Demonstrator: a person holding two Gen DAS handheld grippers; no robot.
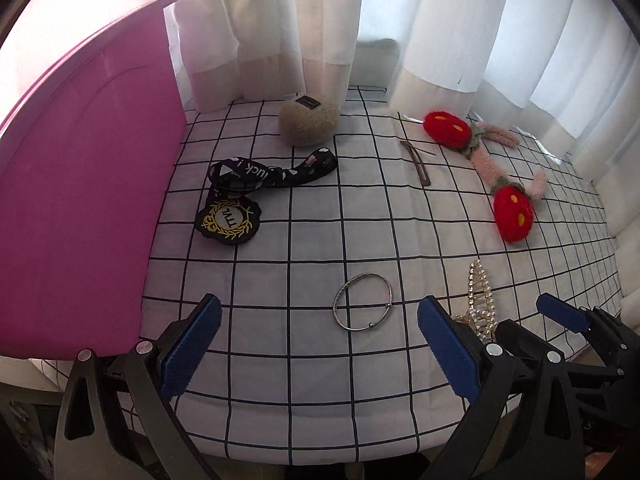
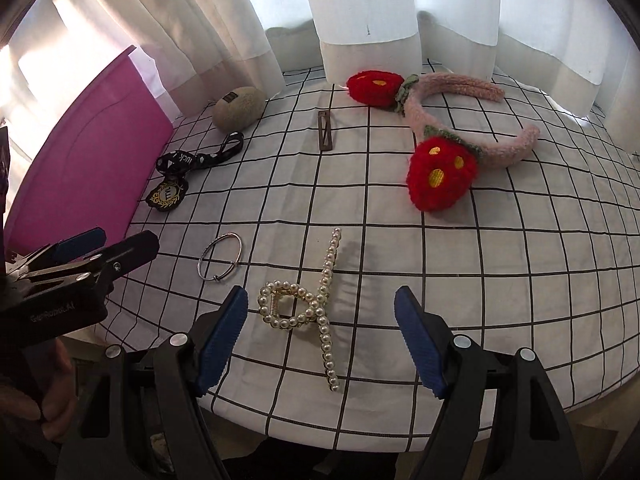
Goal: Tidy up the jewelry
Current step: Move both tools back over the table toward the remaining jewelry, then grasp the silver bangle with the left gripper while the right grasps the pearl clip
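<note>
A silver bangle (image 1: 362, 302) lies on the checked cloth just ahead of my open, empty left gripper (image 1: 318, 340); it also shows in the right wrist view (image 2: 219, 256). A pearl hair claw (image 2: 308, 306) lies between the jaws of my open, empty right gripper (image 2: 320, 330), on the cloth; the left wrist view shows it (image 1: 480, 300) partly behind a finger. A pink headband with red strawberries (image 2: 440, 128) lies at the back right. A brown hair clip (image 2: 325, 130), a black printed band (image 1: 264, 176) with a round patch (image 1: 228, 220) and a beige fuzzy heart (image 1: 308, 120) lie farther back.
A pink box lid (image 1: 88, 184) stands upright along the left side of the table. White curtains (image 2: 368, 12) hang close behind the table's far edge. The checked cloth (image 1: 312, 248) covers the table; its front edge drops off just under both grippers.
</note>
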